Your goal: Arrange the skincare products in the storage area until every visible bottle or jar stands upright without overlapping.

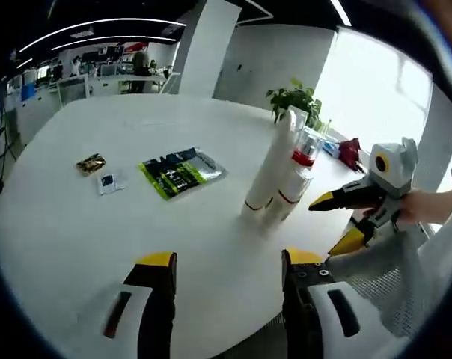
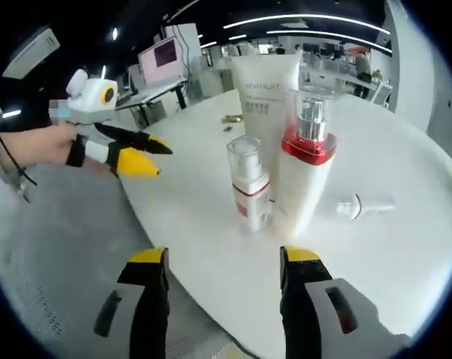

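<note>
**Q:** As the left gripper view runs left to right over the white table (image 1: 76, 224), what lies there?

**A:** First a small gold packet (image 1: 90, 163), just beside it a little clear sachet (image 1: 109, 182), then a green and black pouch (image 1: 182, 172) lying flat. Right of these the skincare products stand upright, close together: a tall white tube (image 1: 273, 164) and bottles beside it. A potted plant (image 1: 295, 99) sits behind them. The left gripper (image 1: 230, 271) holds nothing, jaws spread wide.

**Q:** And the right gripper view?

**A:** At the left the other gripper (image 2: 145, 155) is held in a hand (image 2: 39, 146), its yellow-tipped jaws parted, well apart from the bottles. Then a small clear-capped bottle (image 2: 249, 185) touches a taller red-collared pump bottle (image 2: 304, 168), with the tube (image 2: 264, 97) behind. A small white tube (image 2: 365, 205) lies on its side to the right. The right gripper (image 2: 224, 271) is wide and empty; nothing stands between it and the bottles.
</note>
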Demonstrator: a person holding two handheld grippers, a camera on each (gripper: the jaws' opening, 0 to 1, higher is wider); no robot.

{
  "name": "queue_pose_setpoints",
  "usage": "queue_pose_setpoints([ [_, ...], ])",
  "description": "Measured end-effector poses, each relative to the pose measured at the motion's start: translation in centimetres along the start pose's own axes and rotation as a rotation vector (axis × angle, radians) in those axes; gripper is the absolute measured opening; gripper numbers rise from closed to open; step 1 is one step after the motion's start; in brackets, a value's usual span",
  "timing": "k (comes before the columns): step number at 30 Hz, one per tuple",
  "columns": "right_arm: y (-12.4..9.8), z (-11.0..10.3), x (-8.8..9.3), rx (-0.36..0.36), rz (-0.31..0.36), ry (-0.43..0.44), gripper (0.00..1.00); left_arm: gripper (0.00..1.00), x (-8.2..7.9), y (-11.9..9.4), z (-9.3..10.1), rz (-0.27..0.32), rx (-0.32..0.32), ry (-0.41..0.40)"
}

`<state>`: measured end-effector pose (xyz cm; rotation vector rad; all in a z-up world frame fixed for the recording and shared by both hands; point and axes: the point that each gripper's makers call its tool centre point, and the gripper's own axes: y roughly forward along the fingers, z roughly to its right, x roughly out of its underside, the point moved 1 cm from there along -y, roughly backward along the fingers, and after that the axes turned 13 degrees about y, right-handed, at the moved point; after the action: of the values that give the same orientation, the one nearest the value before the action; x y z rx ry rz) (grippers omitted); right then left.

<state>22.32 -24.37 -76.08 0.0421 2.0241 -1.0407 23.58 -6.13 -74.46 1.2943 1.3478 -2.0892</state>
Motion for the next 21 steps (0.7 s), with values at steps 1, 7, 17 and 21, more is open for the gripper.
queue_pose_setpoints([
  [1, -0.3, 0.0, 0.1, 0.002, 0.001, 0.005, 0.61, 0.52, 0.0, -0.3, -0.1, 0.004, -0.006, -0.011],
  [7, -2.1, -0.4, 0.6, 0.009, 0.007, 0.028, 0.64, 0.62, -0.1, -2.6, -0.2, 0.037, -0.019, -0.049],
  [17, -4.6, -0.4, 0.4, 0.061, 0.088, 0.130, 0.74, 0.80, 1.3, -6.0, -1.3, 0.032, 0.029, -0.081],
  [21, -6.2, -1.1, 0.7, 0.094, 0.111, 0.172, 0.76, 0.86, -0.1, -7.3, -1.5, 0.091, 0.053, -0.113],
])
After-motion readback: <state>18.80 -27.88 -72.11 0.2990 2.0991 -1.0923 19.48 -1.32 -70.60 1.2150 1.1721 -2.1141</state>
